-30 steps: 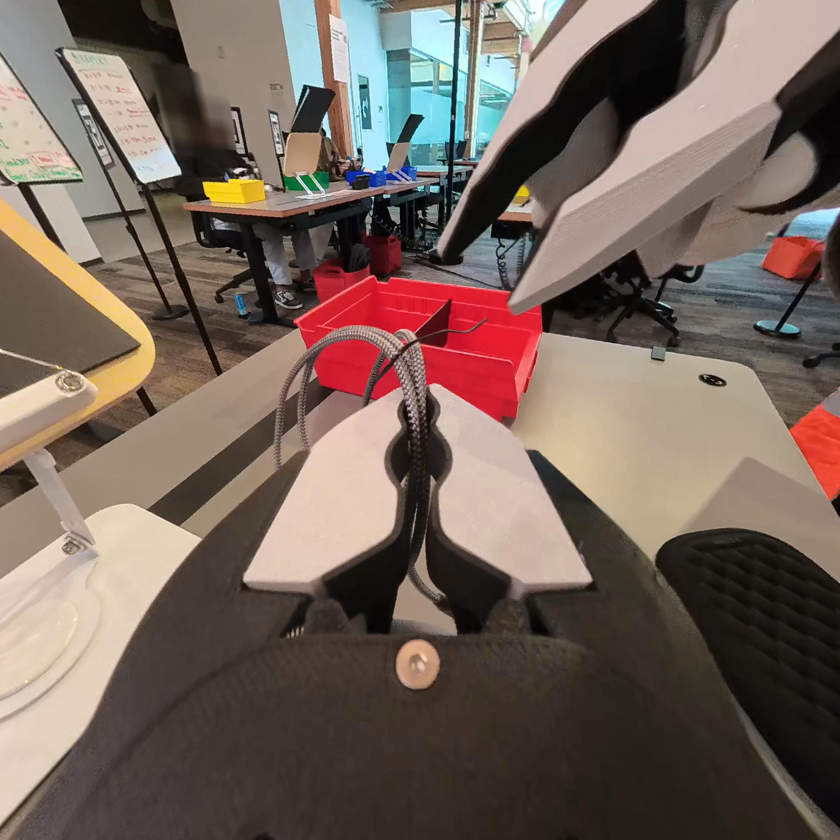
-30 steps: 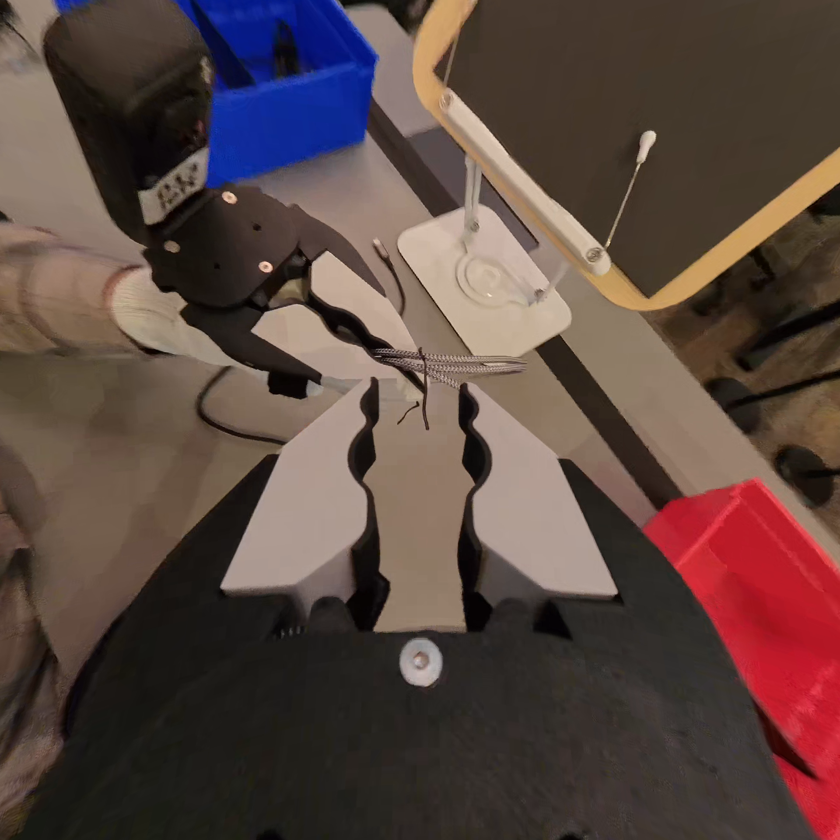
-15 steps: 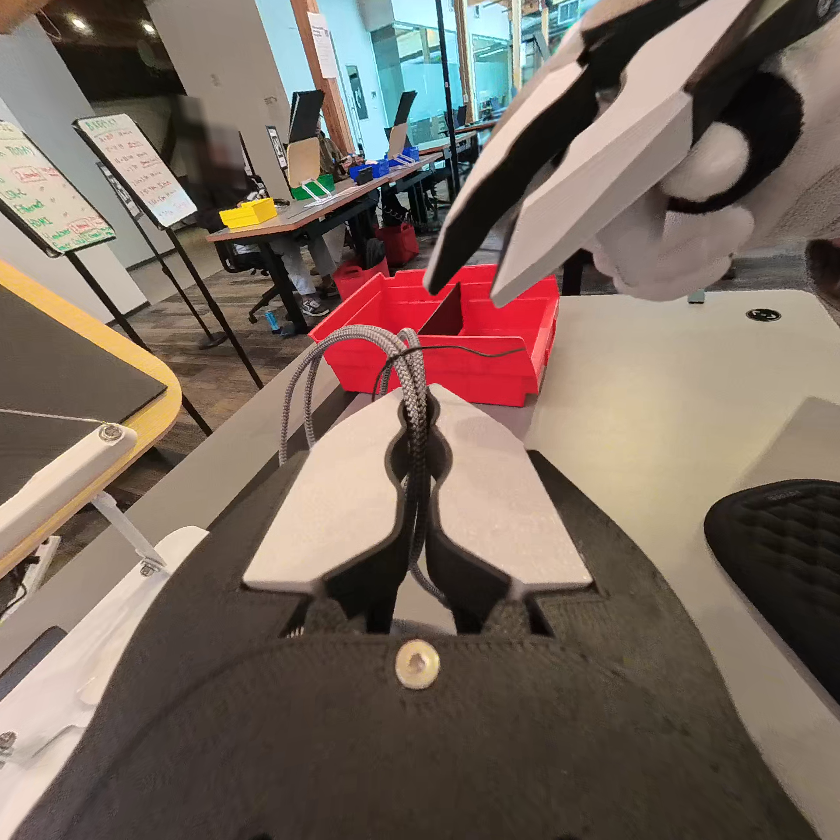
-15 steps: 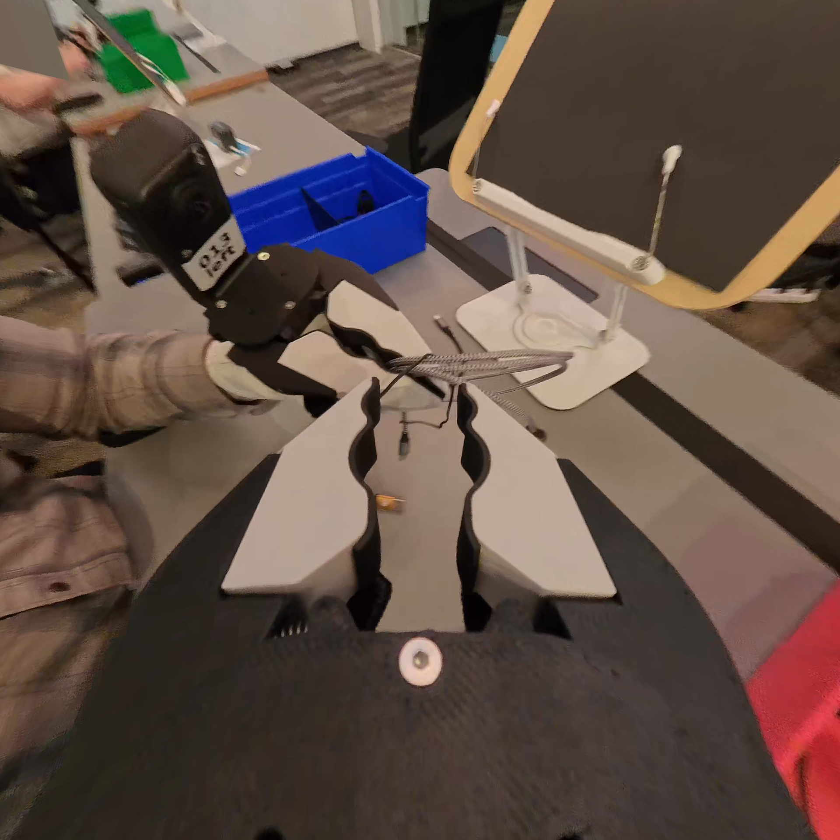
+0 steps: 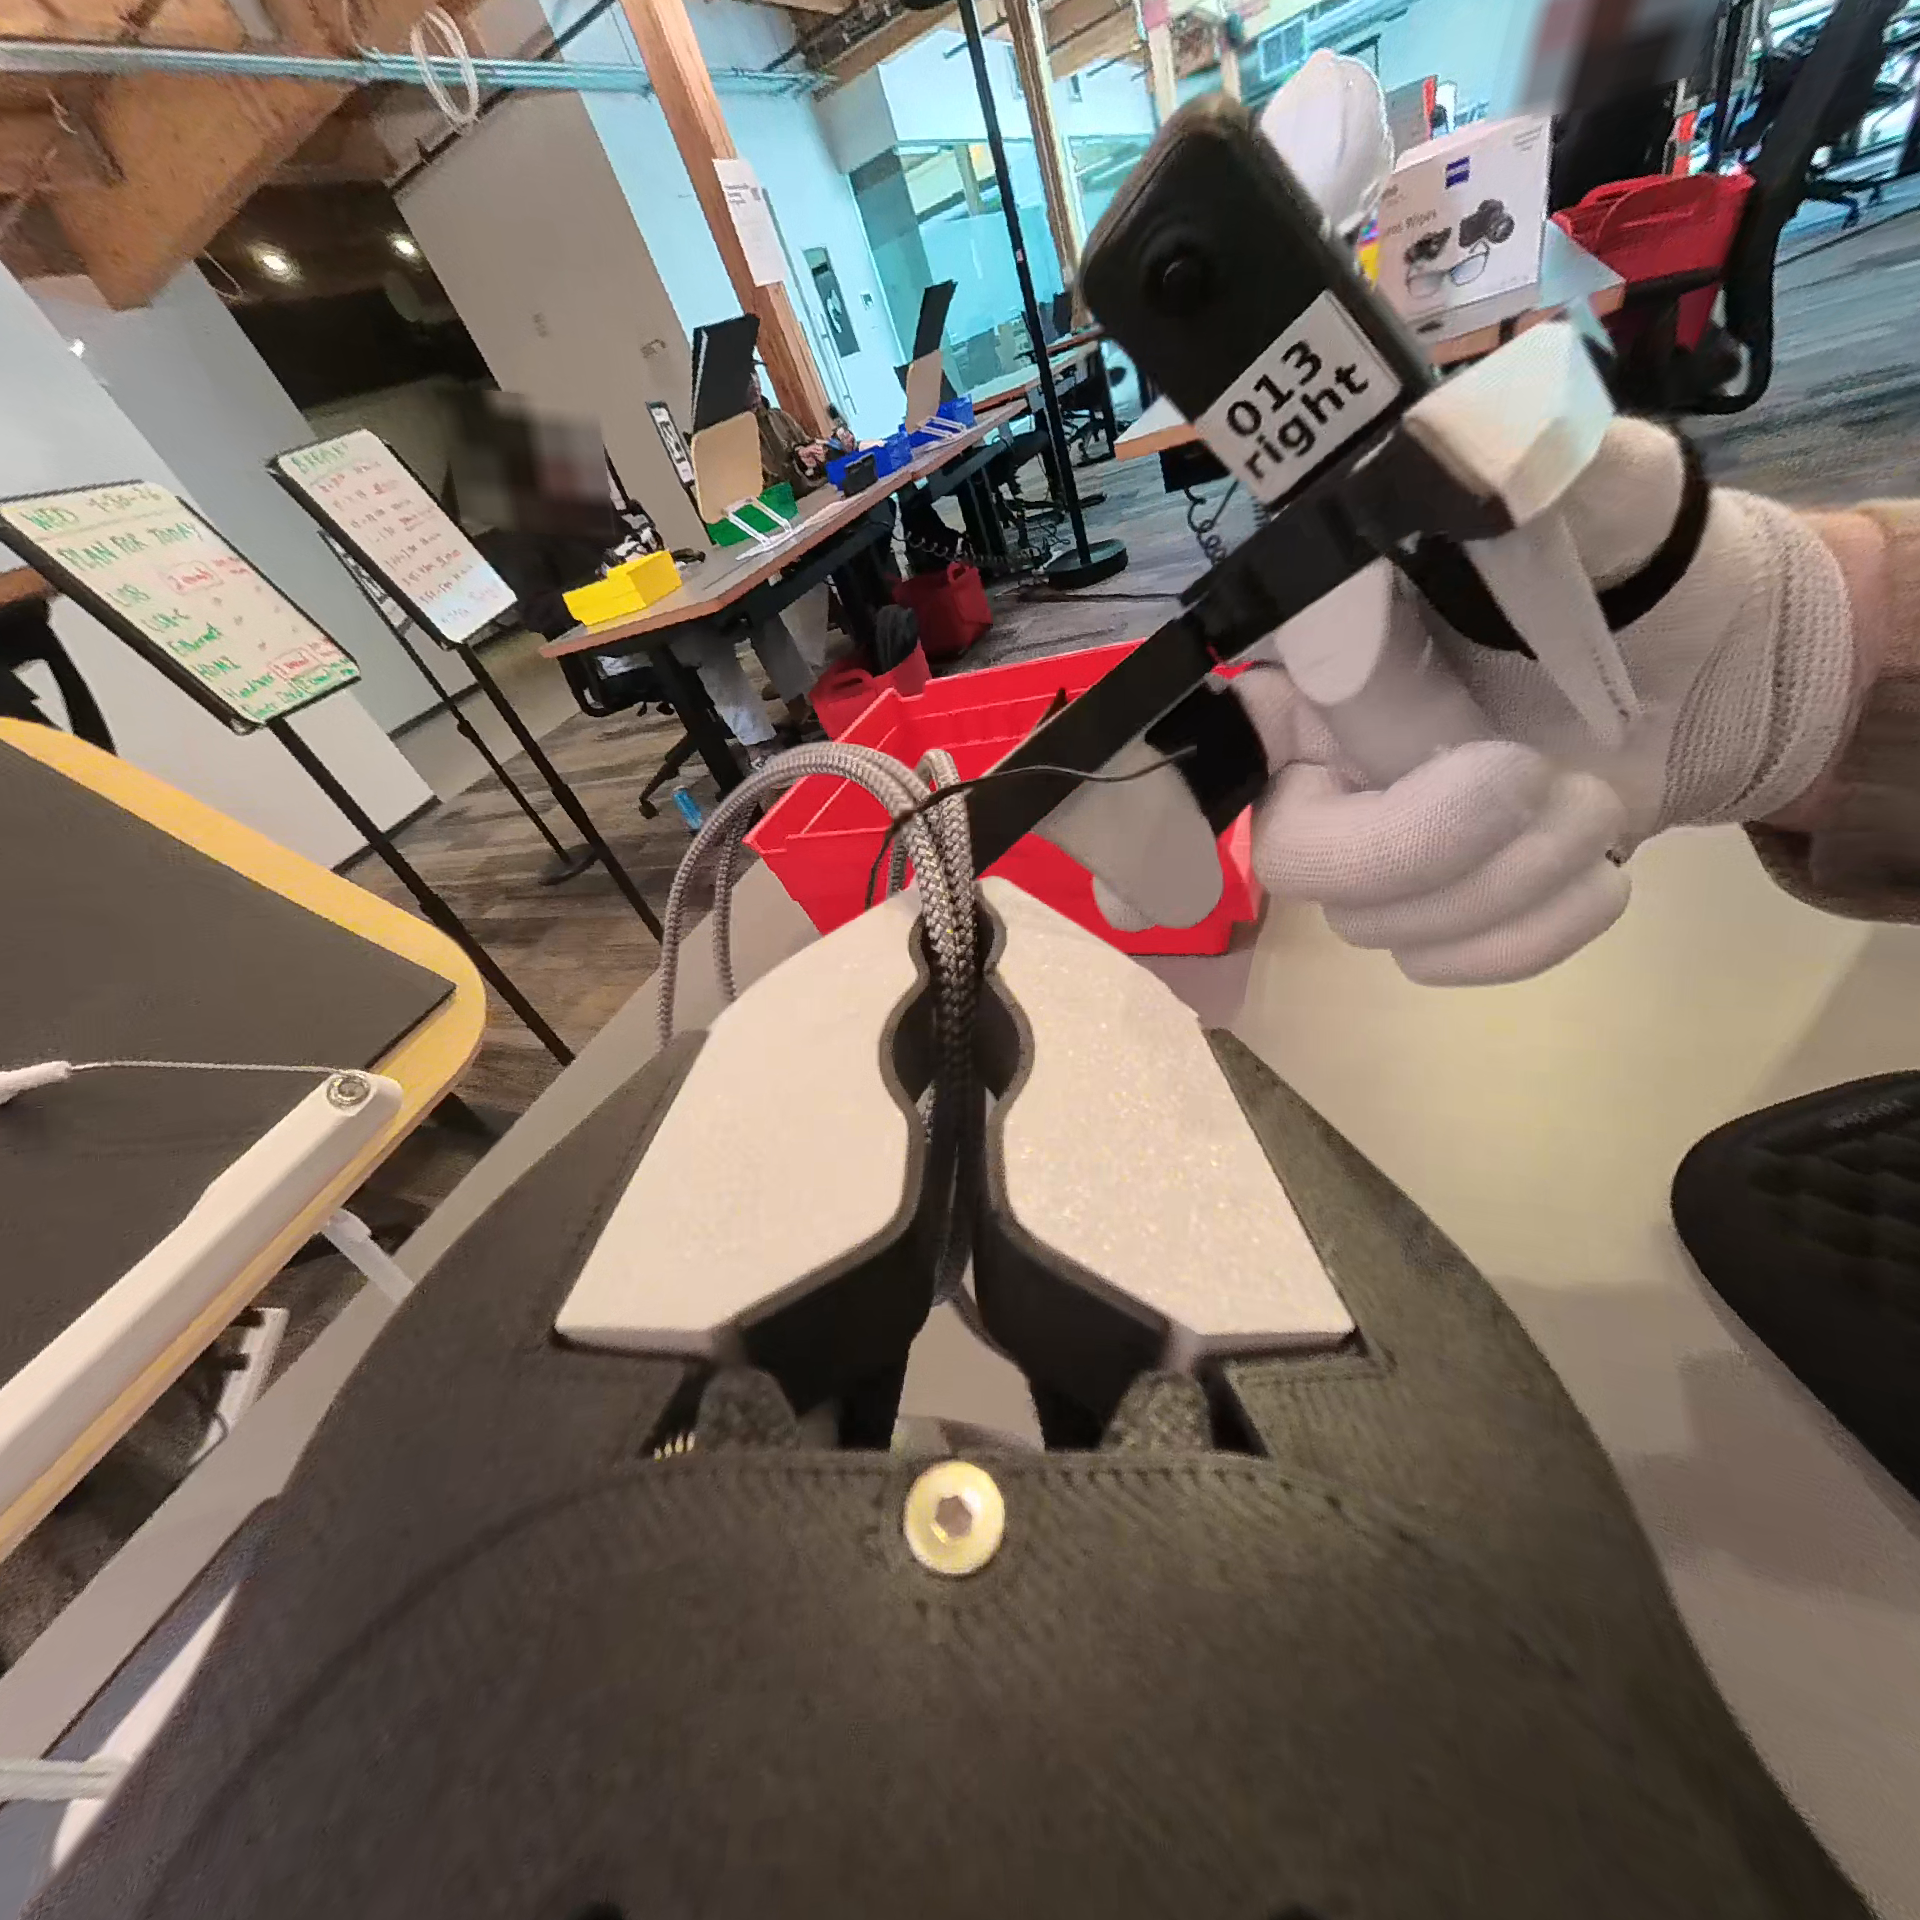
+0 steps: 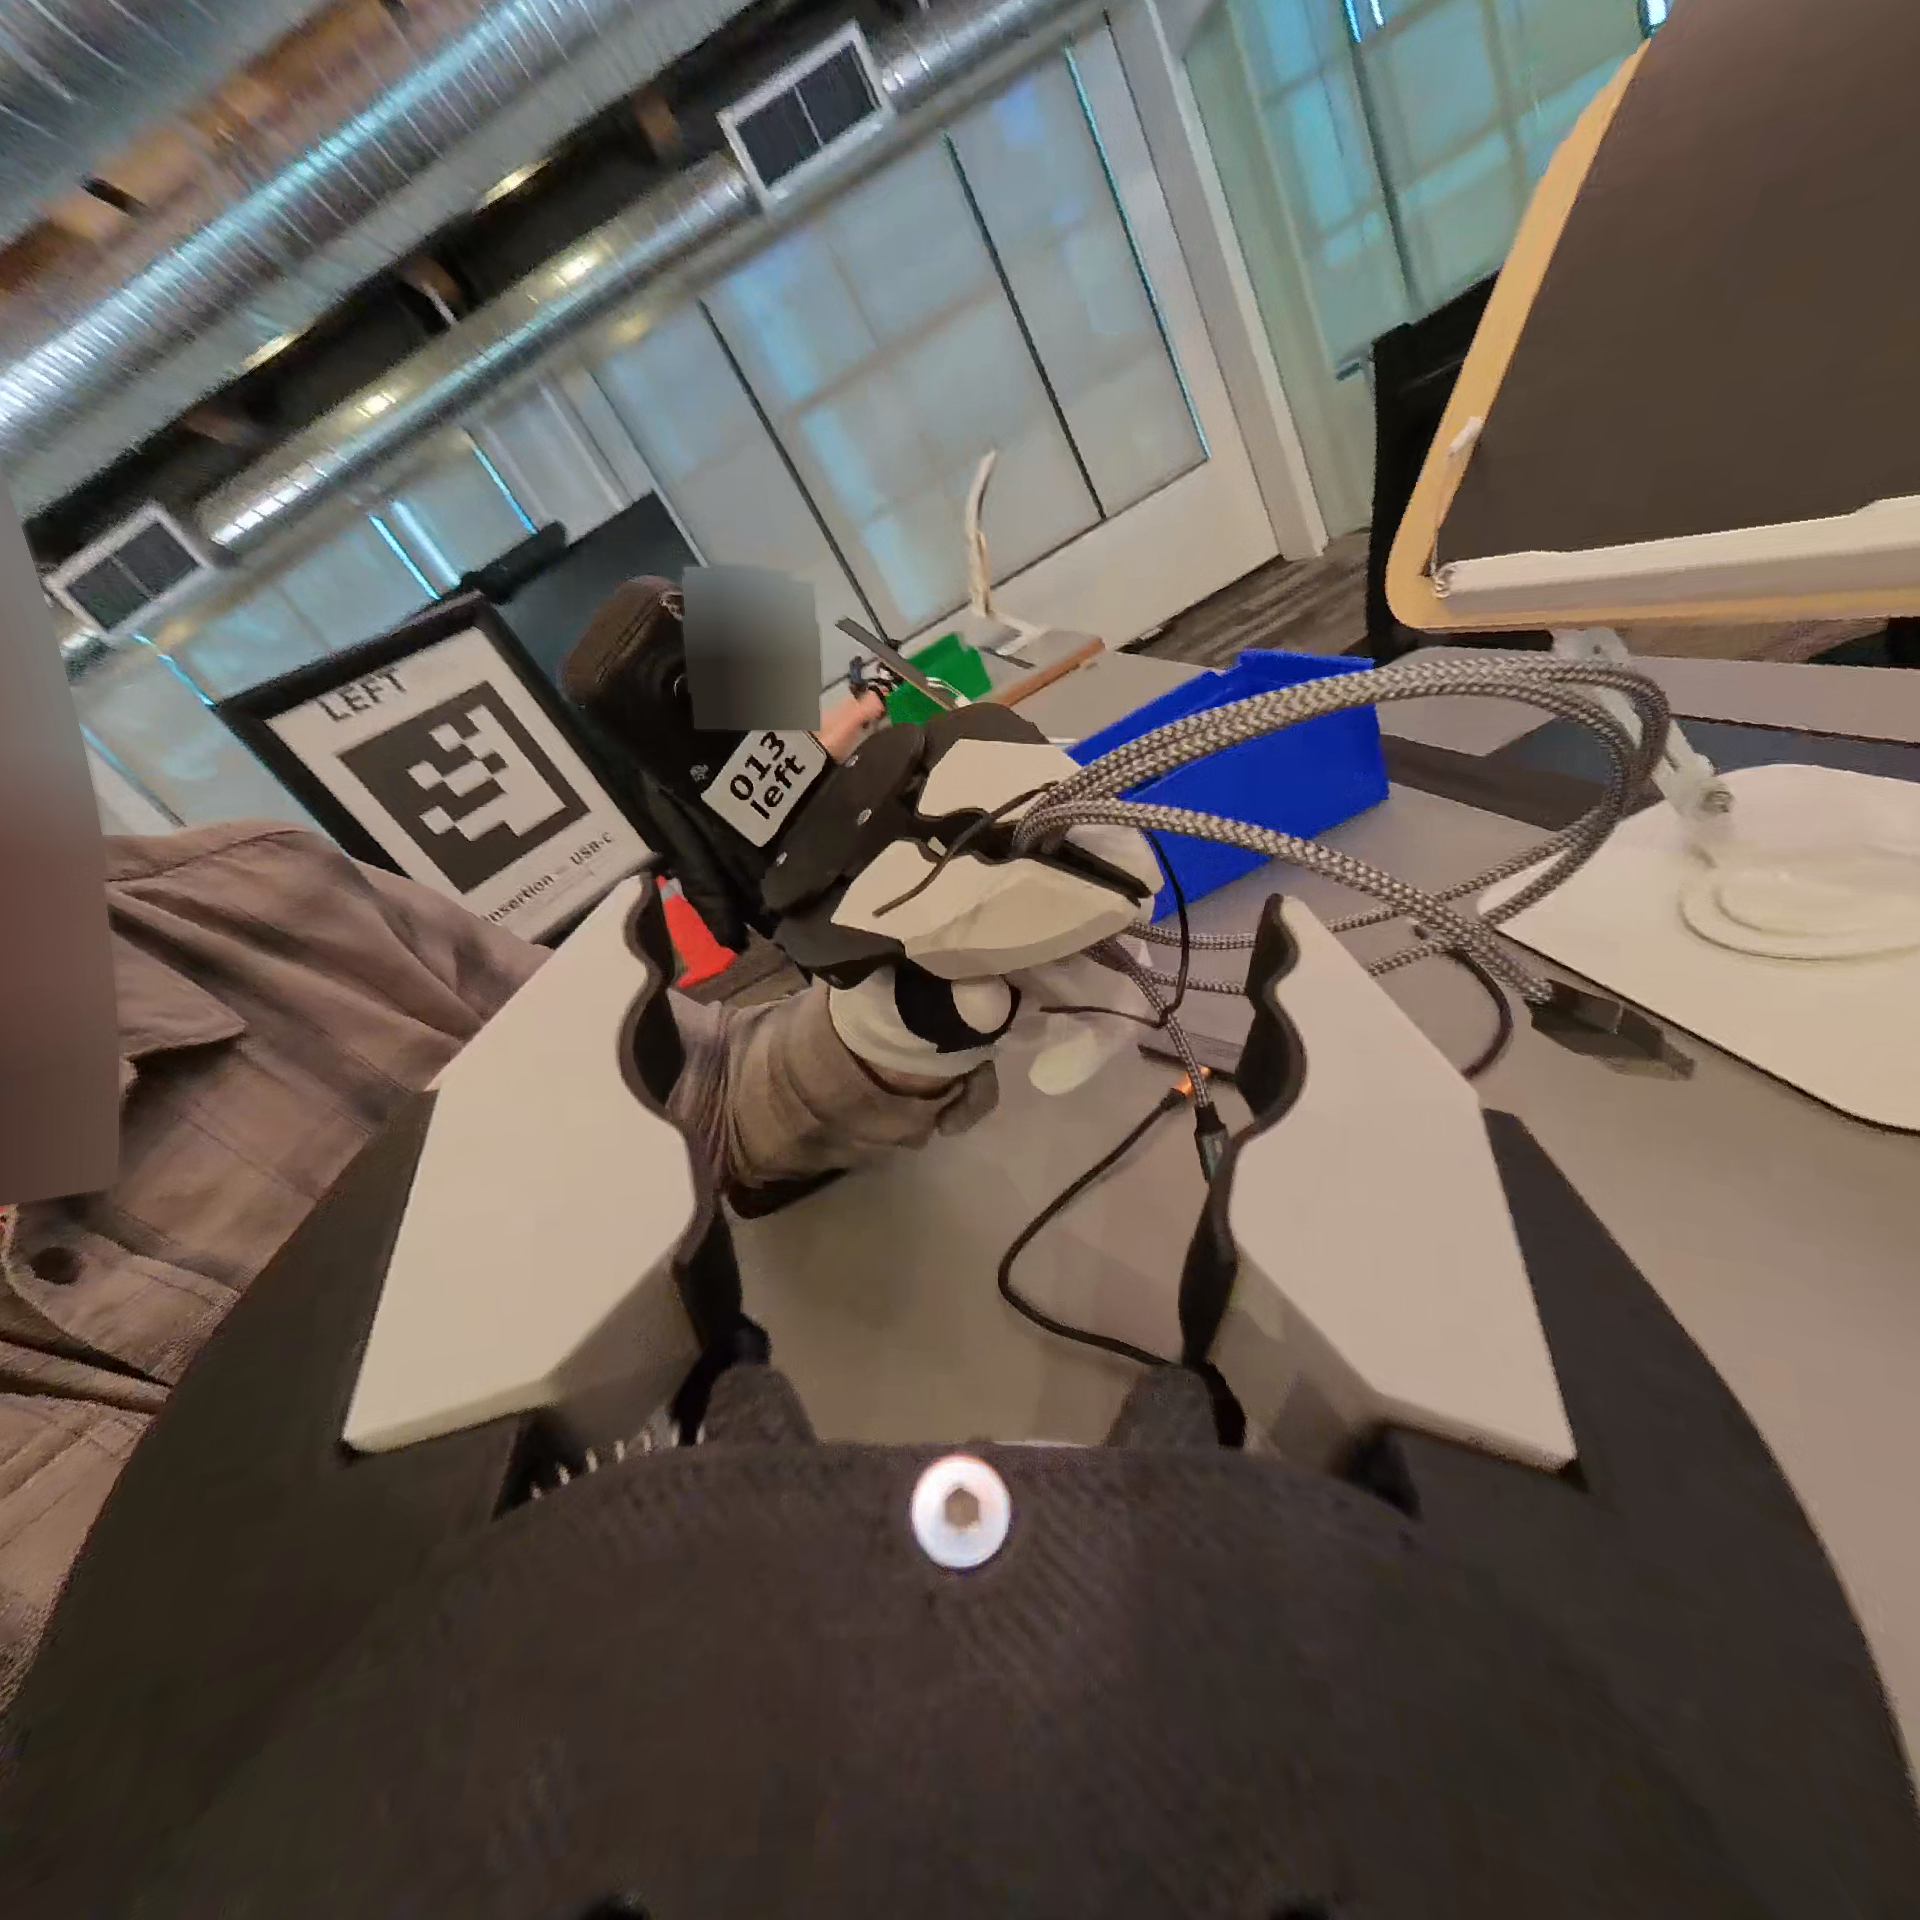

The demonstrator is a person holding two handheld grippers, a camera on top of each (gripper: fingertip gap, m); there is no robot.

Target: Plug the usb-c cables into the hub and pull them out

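Observation:
My left gripper [image 5: 951,920] is shut on a coiled bundle of grey braided usb-c cable [image 5: 940,831] and holds it above the table. A thin black tie [image 5: 1049,777] wraps the bundle. My right gripper [image 6: 961,925] is open wide and empty, and faces the left gripper [image 6: 1112,883] at close range. In the left wrist view the right gripper's fingertips [image 5: 987,821] sit right beside the top of the bundle. The cable loops [image 6: 1351,717] arch to the right, and a dark plug [image 6: 1600,1013] rests near the white stand base. I cannot make out a hub.
A red bin [image 5: 831,831] stands at the table's far edge and a blue bin [image 6: 1278,779] behind the left gripper. A tilted black board [image 5: 156,987] on a white stand [image 6: 1818,935] flanks the cables. A thin black cable [image 6: 1049,1247] lies on the table. A black mesh pad [image 5: 1818,1226] sits right.
My right gripper has opened wider, dropped and levelled out to face the left gripper, its tips now beside the bundle. The left gripper has kept its hold on the cable.

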